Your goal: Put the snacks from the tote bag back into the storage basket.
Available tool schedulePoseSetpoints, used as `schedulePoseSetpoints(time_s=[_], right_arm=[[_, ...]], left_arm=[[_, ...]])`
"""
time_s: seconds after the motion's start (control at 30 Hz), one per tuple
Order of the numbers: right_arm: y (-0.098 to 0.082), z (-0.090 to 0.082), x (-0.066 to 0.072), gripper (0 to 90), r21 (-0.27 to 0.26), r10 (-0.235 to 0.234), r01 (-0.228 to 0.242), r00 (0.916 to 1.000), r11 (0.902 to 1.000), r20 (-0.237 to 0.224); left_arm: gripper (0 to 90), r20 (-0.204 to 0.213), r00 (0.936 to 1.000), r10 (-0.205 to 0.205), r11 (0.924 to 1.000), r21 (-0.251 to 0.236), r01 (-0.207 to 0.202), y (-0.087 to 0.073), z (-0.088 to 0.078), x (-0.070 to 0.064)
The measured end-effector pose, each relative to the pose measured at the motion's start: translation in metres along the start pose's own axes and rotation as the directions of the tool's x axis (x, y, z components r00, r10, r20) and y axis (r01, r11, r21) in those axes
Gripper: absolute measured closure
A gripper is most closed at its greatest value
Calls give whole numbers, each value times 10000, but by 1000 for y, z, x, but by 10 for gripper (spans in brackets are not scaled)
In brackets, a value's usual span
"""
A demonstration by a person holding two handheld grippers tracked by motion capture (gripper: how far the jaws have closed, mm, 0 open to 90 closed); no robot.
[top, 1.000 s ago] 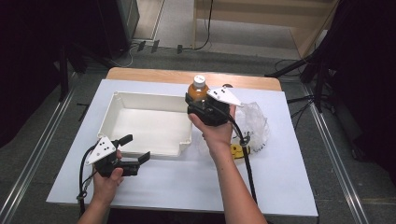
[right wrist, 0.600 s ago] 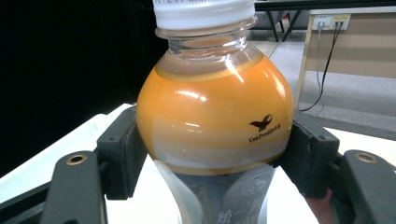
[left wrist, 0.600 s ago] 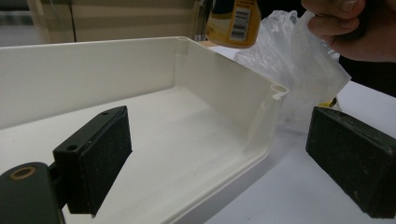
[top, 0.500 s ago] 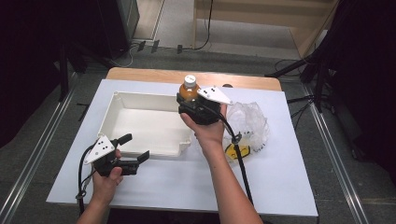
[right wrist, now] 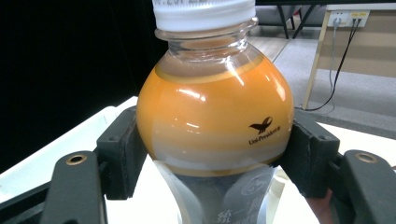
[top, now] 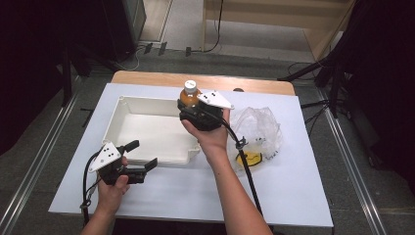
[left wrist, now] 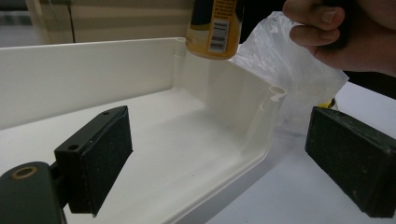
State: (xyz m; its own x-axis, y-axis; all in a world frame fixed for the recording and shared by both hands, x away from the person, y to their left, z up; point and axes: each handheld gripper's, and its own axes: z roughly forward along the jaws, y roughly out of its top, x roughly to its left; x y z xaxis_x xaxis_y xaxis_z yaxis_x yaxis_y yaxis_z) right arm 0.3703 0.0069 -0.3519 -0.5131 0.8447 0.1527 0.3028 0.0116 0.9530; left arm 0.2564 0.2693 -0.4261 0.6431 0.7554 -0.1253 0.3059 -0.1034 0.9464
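My right gripper's fingers [right wrist: 119, 156] are clamped on either side of a bottle of orange drink [right wrist: 215, 116], their black pads pressed against its rounded shoulder. The bottle stands upright in the grip, white screw cap on top, clear plastic showing a band of air above the liquid. In the high view my right gripper [top: 198, 110] holds the bottle [top: 189, 95] in the air over the far right corner of the white tray [top: 128, 105].

Compared with a second ago, the bottle has travelled left from the plastic bag's side of the table and now sits above the tray's corner. I judge the carry is nearly done, and lowering it inside the tray is what remains.

My left gripper [top: 139, 159] rests near the tray's front edge, fingers [left wrist: 98, 158] apart with nothing between them. From its view I see the bottle's yellow label and barcode [left wrist: 215, 28] hanging just above the tray's wall [left wrist: 224, 88].

The tray is smooth, glossy white plastic, rectangular with rounded corners and upright walls, and nothing lies in it. The plastic bag [top: 259, 132] is thin, crinkled and see-through, lying on the white table [top: 303, 196] to the tray's right, with something yellow [top: 250, 159] inside it.
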Motion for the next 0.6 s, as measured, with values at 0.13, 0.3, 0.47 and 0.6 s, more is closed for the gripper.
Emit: schedulePoseSetpoints(time_s=[0.13, 0.3, 0.47, 0.6], right_arm=[[-3, 4, 2, 317, 46, 3, -2, 10000, 10000, -85], [-8, 8, 4, 316, 209, -99, 101, 9999, 9997, -79], [-13, 12, 5, 316, 340, -186, 189, 9998, 9992, -70], [-17, 14, 4, 316, 482, -112, 112, 9999, 9988, 0]], left_arm=[[78, 25, 10000, -77, 9999, -84, 78, 0, 0, 1], [78, -8, 9999, -165, 9998, -125, 165, 1, -2, 2], [78, 23, 9999, -150, 9998, -107, 150, 1, -1, 2], [78, 40, 9999, -125, 9999, -104, 125, 1, -1, 1]])
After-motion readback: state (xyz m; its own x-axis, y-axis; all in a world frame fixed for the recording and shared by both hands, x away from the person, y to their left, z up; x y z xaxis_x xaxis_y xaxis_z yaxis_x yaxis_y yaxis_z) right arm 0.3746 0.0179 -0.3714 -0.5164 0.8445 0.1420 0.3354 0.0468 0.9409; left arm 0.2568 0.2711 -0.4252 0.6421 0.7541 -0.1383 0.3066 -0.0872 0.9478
